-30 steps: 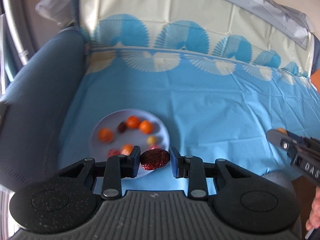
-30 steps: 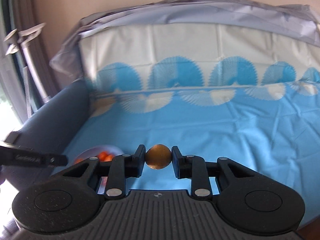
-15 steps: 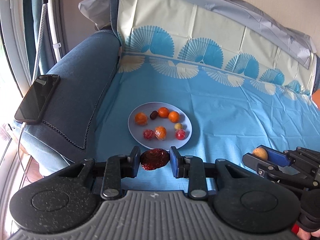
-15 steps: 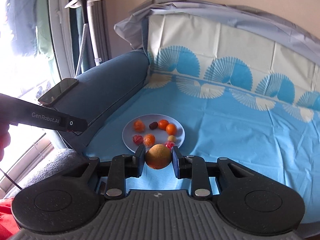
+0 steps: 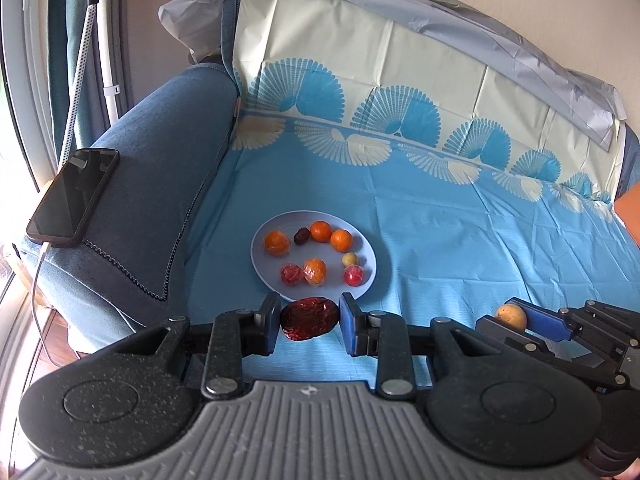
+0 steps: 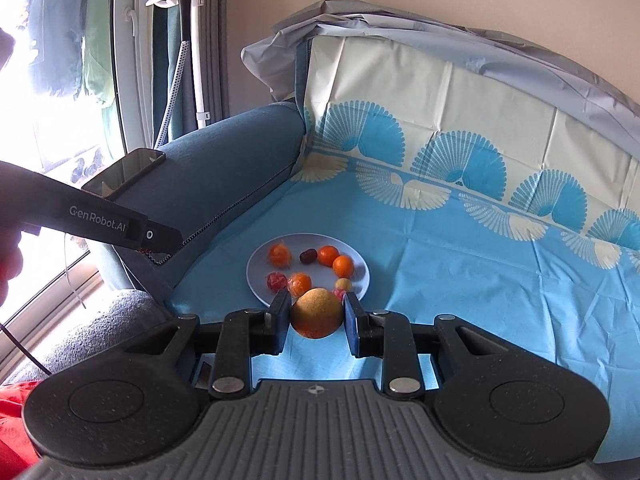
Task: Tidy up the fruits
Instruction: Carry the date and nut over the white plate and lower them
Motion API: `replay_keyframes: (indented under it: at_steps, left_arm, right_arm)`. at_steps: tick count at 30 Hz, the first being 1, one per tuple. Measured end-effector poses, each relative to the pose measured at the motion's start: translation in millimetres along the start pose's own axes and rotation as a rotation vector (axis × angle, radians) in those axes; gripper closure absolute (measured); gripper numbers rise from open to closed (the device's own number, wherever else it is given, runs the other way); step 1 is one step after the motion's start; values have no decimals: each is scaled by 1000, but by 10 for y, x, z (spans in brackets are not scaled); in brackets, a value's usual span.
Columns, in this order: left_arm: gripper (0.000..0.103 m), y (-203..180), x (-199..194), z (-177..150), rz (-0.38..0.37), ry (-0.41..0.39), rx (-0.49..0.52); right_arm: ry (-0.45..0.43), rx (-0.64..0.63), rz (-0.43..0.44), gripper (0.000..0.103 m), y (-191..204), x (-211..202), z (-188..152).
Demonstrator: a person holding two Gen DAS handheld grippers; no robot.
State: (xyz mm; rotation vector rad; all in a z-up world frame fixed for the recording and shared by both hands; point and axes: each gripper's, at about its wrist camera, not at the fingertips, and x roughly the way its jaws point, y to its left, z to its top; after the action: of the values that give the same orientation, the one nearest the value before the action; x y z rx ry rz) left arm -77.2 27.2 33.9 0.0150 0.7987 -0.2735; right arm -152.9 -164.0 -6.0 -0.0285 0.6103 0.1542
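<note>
A pale blue plate (image 5: 260,254) lies on the blue cloth and holds several small fruits: oranges (image 5: 341,239), a dark date (image 5: 301,235), red wrapped ones (image 5: 290,273). It also shows in the right wrist view (image 6: 256,276). My left gripper (image 5: 308,320) is shut on a dark red wrinkled fruit (image 5: 307,319), held above the cloth just in front of the plate. My right gripper (image 6: 316,314) is shut on a round yellow-brown fruit (image 6: 316,312), also in front of the plate. The right gripper shows in the left wrist view (image 5: 514,318), off to the right.
A blue sofa armrest (image 5: 160,152) stands left of the plate with a black phone (image 5: 74,196) on it. The cloth-covered backrest (image 5: 400,80) rises behind. A garment steamer stand (image 6: 192,40) and a window are at the far left.
Both grippers have pulled back and risen from the plate, each still holding its fruit. The plate now looks smaller and farther; the armrest and phone have come into view.
</note>
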Motion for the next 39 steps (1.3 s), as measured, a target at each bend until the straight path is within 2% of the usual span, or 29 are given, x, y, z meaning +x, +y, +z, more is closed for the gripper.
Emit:
replay_keyframes:
  at_steps: [14, 20, 25, 31, 39]
  left_arm:
    - [69, 23, 223, 108, 4, 21, 0]
    - [69, 79, 452, 273, 7, 27, -7]
    - [69, 113, 789, 459, 10, 69, -12]
    - [69, 69, 1261, 678, 3, 104, 8]
    - [69, 21, 1980, 828, -9, 175, 38]
  right_arm:
    - [39, 16, 6, 73, -45, 193, 17]
    - [69, 60, 30, 73, -117, 452, 119]
    - [77, 83, 51, 73, -175, 773, 231]
    - [87, 51, 58, 73, -235, 1267, 336]
    - [167, 70, 75, 73, -372, 1959, 308]
